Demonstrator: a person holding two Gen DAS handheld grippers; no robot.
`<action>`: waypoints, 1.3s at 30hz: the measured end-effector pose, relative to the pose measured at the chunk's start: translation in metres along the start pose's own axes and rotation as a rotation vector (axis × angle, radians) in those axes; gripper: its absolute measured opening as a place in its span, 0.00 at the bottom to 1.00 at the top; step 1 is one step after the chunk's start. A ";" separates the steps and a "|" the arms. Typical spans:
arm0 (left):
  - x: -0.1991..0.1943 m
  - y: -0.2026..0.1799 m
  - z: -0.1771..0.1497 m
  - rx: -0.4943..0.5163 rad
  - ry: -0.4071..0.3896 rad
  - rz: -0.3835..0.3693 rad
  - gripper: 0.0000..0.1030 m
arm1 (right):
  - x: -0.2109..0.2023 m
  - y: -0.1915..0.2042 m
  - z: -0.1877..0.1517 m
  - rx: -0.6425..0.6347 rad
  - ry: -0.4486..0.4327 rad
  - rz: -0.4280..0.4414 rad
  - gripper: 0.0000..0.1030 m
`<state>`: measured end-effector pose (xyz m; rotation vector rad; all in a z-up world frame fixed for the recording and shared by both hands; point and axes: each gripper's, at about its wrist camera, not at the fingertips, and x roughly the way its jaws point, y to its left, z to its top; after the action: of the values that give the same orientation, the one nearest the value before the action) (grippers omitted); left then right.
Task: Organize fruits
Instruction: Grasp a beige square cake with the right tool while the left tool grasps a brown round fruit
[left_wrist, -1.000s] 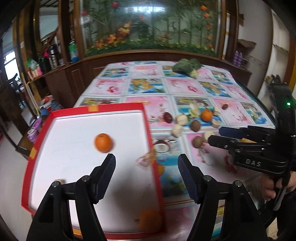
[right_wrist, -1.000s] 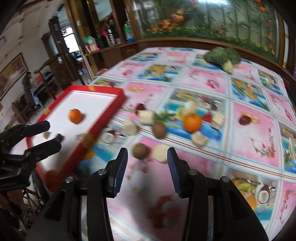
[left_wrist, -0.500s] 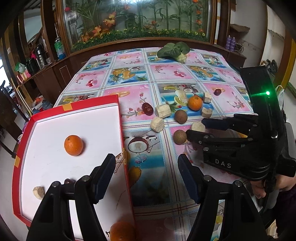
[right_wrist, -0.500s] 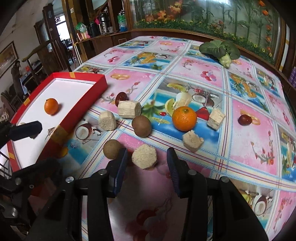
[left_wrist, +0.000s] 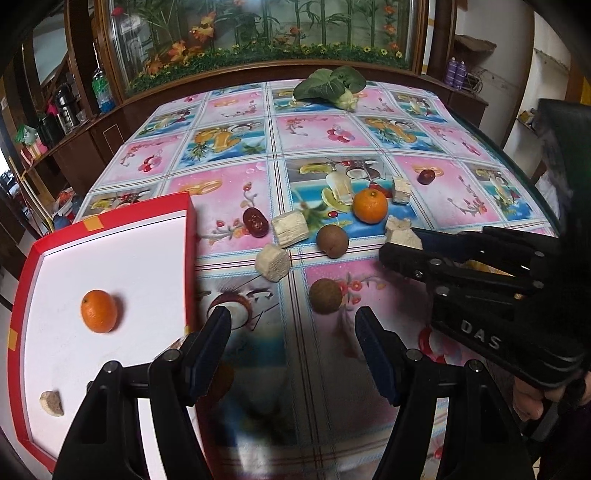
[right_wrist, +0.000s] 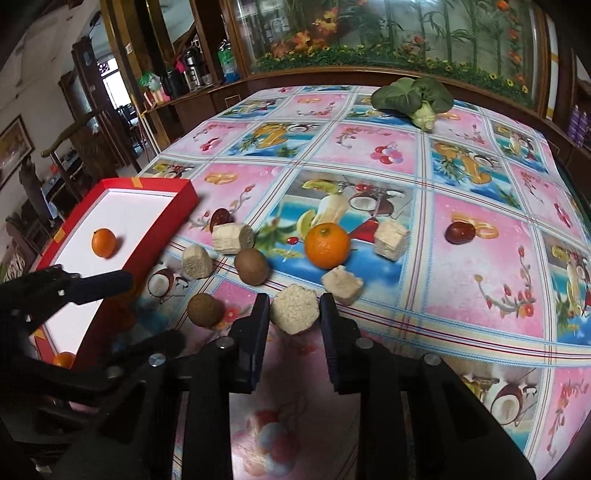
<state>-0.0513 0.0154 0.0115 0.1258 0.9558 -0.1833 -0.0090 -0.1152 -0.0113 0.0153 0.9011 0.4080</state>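
My right gripper (right_wrist: 294, 308) is shut on a beige chunk (right_wrist: 294, 314) that rests on the fruit-print tablecloth. From the left wrist view, the right gripper (left_wrist: 399, 243) hides that chunk. A brown kiwi (right_wrist: 205, 310) lies just left of it, another kiwi (right_wrist: 252, 266) farther back, and an orange (right_wrist: 327, 245) beyond. My left gripper (left_wrist: 293, 328) is open and holds nothing, low over the cloth beside the red tray (left_wrist: 190, 258); a kiwi (left_wrist: 325, 295) lies just past its fingertips. Inside the tray are an orange (left_wrist: 99, 311) and a beige chunk (left_wrist: 51, 403).
More beige chunks (right_wrist: 391, 240) (right_wrist: 341, 284) (right_wrist: 232, 238) and two dark red fruits (right_wrist: 460, 232) (right_wrist: 221, 218) are scattered mid-table. A leafy green vegetable (right_wrist: 413, 96) lies at the far end. Another orange (right_wrist: 63, 360) shows by the tray's near corner. Wooden cabinets ring the table.
My left gripper has swung right, off the tray and over the cloth. My right gripper has moved forward and narrowed its fingers onto the beige chunk.
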 end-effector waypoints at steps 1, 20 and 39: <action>0.004 -0.001 0.001 -0.005 0.007 0.003 0.67 | 0.000 -0.001 0.000 0.002 -0.001 -0.001 0.29; 0.024 -0.001 0.007 -0.048 0.020 -0.062 0.21 | -0.001 -0.004 0.001 0.021 -0.003 0.020 0.29; -0.039 0.049 -0.014 -0.136 -0.110 -0.035 0.21 | -0.004 0.054 0.008 -0.024 -0.087 0.168 0.29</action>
<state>-0.0736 0.0702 0.0367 -0.0257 0.8587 -0.1551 -0.0233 -0.0655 0.0067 0.0869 0.8118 0.5702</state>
